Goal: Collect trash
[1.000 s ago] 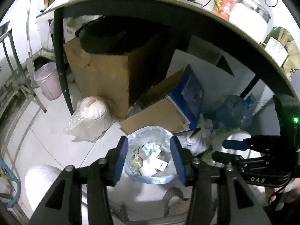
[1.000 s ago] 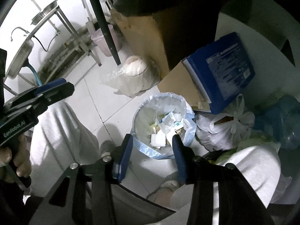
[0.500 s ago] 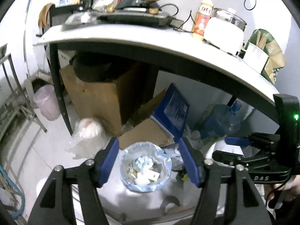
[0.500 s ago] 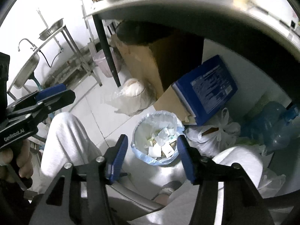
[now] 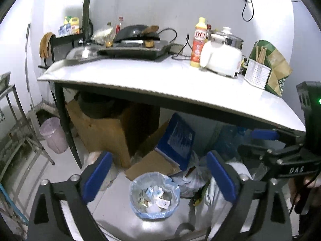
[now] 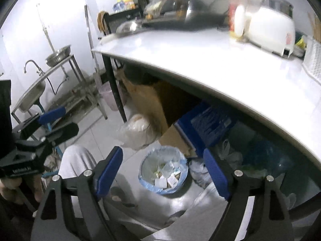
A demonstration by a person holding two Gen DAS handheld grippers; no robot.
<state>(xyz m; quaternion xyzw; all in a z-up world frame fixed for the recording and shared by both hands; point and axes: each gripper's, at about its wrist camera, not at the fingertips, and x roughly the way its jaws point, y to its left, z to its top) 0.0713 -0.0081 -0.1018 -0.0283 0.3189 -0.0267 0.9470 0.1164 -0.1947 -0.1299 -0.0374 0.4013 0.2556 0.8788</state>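
Observation:
On the floor under the table stands a small bin [image 5: 154,195] with a pale blue liner, holding paper scraps and wrappers; the right wrist view shows the bin [image 6: 163,172] too. My left gripper [image 5: 159,175] hangs high above it, jaws opening wide, nothing between the blue pads. My right gripper [image 6: 162,169] is also well above the bin, jaws opening and empty. Each gripper shows in the other's view: the right gripper [image 5: 258,140] at the right edge, the left gripper [image 6: 58,122] at the left edge, both held by hands.
A white table [image 5: 160,80] carries a stove with a wok, a bottle [image 5: 199,42] and a rice cooker [image 5: 222,58]. Beneath it are a cardboard box [image 5: 106,128], a blue box [image 5: 178,138] and tied bags. A pink bucket [image 5: 53,134] and a sink stand [image 6: 32,92] lie left. The person's light-trousered knee [image 6: 76,160] is below.
Both grippers have risen away from the bin, so it looks smaller and the tabletop has come into view. Both pairs of jaws have spread much wider.

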